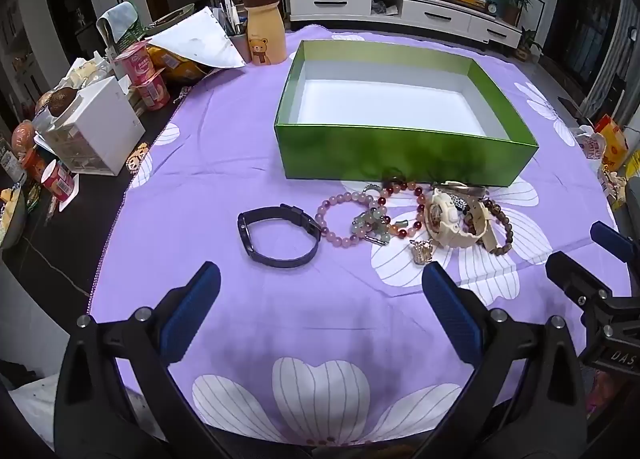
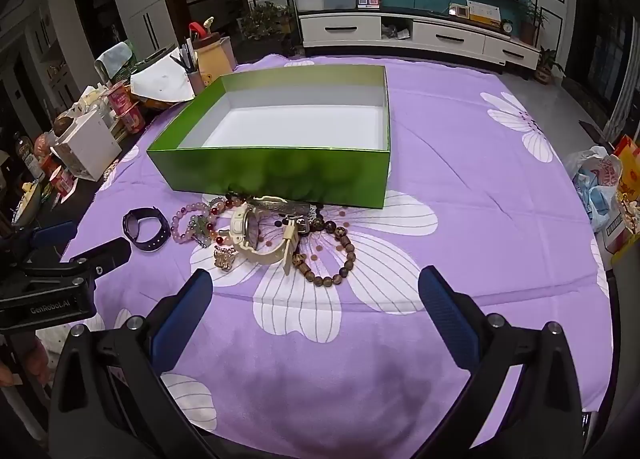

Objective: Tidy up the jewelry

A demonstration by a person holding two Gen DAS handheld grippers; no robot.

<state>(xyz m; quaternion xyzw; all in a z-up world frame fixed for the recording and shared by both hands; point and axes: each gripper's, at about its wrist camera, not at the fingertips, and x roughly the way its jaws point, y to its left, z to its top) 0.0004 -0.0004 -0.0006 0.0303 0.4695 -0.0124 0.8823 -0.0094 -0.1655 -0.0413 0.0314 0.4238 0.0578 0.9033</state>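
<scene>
A green box with a white, bare inside stands open on the purple flowered cloth. In front of it lies a heap of jewelry: a black watch, a pink bead bracelet, a cream watch, a brown bead bracelet and a gold brooch. My left gripper hangs open just short of the black watch, nothing between its fingers. My right gripper is open too, near the brown beads.
Clutter fills the table's left side: a white drawer box, yogurt cups, a bear bottle, papers. Bags sit at the right edge. The right gripper's body shows at the left view's right edge.
</scene>
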